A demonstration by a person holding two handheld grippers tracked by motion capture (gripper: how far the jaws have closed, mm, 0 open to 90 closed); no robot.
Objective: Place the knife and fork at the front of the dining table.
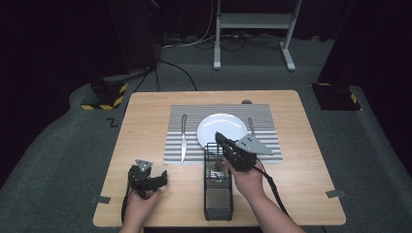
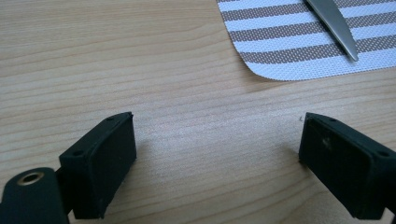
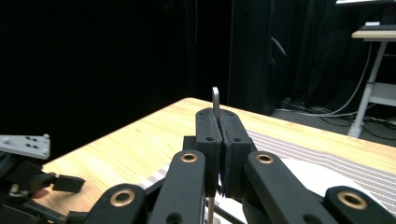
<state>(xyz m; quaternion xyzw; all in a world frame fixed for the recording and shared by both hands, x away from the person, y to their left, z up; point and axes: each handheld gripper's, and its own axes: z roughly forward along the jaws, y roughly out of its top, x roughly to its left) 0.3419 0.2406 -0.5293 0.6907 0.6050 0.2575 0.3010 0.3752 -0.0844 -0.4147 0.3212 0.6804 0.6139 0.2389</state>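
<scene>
Spoon (image 1: 219, 164) stands upright in the near end of a black wire basket (image 1: 218, 204), on the wooden table (image 1: 145, 116) just short of the striped placemat (image 1: 175, 145). In the high view the right gripper (image 1: 224, 156) reaches over the basket's far end, and the grey utensil head sits just below its tips. A white plate (image 1: 221, 127) lies on the placemat with a knife (image 1: 183, 138) to its left and a fork (image 1: 250, 125) to its right. The left gripper (image 1: 154, 180) rests on bare wood, well apart from the basket.

From the left gripper view, both black pads stand wide apart with nothing between them, only table grain, and the knife's tip (image 2: 343, 39) lies on the placemat corner (image 2: 280, 56) ahead.

From the right gripper view, the jaws are pressed together on the thin metal handle (image 3: 215, 100), which pokes up above the pads and runs down below them; whether it is truly a spoon I judge from the rounded head alone.

To do this lift well, I would pull straight up along the handle so the head clears the wire rim without snagging, keep the grip firm since the handle is slim and smooth, and steady the basket with the free hand if it starts to tip
</scene>
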